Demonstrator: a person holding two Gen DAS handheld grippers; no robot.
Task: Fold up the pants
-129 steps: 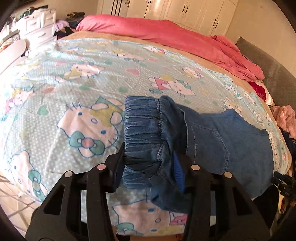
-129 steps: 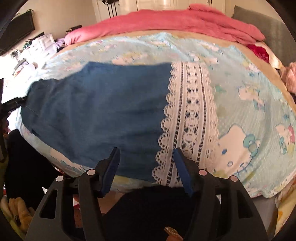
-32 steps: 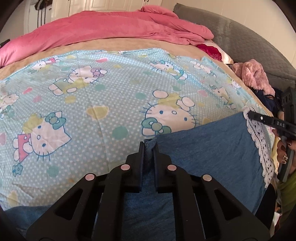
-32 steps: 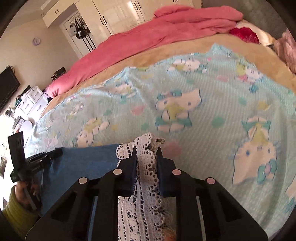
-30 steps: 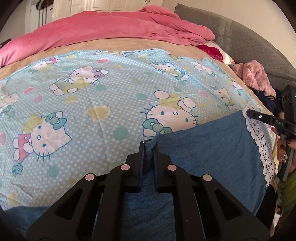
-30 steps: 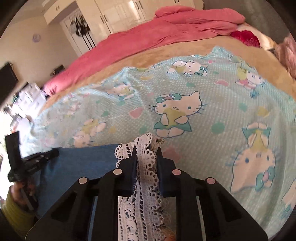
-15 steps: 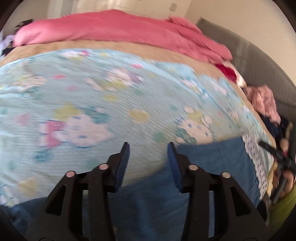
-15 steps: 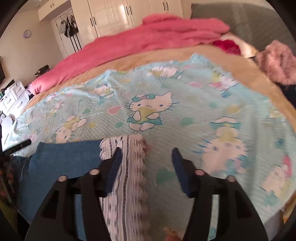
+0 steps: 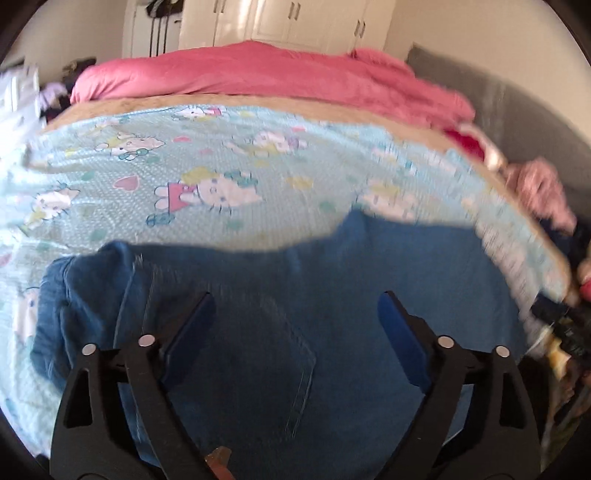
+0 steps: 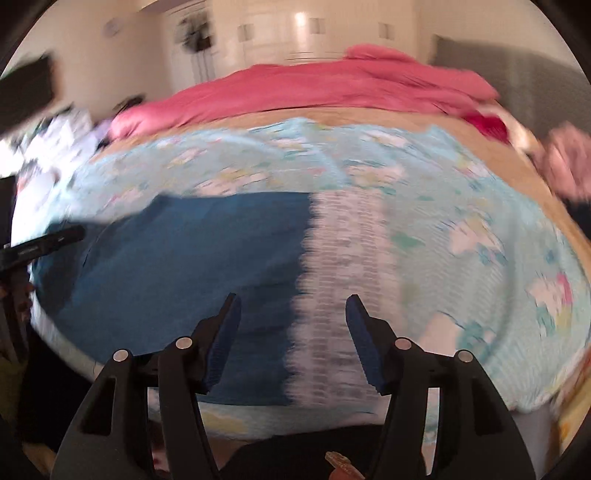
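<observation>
Blue denim pants (image 9: 295,295) lie flat along the near edge of the bed, waistband at the left and a back pocket facing up. Their white lace hem (image 10: 343,266) shows in the right wrist view, next to the blue leg (image 10: 192,258). My left gripper (image 9: 295,325) is open and empty above the seat of the pants. My right gripper (image 10: 293,321) is open and empty above the lace hem. Both views are motion-blurred.
The pants rest on a light blue cartoon-cat sheet (image 9: 207,177). A pink duvet (image 9: 266,77) is heaped at the far side. A grey headboard (image 9: 517,122) and pink clothing (image 9: 543,192) are at the right. White wardrobes (image 9: 295,22) stand behind.
Both grippers have let go of the pants, opened wide and pulled back toward the near edge. The pants now lie folded lengthwise on the sheet.
</observation>
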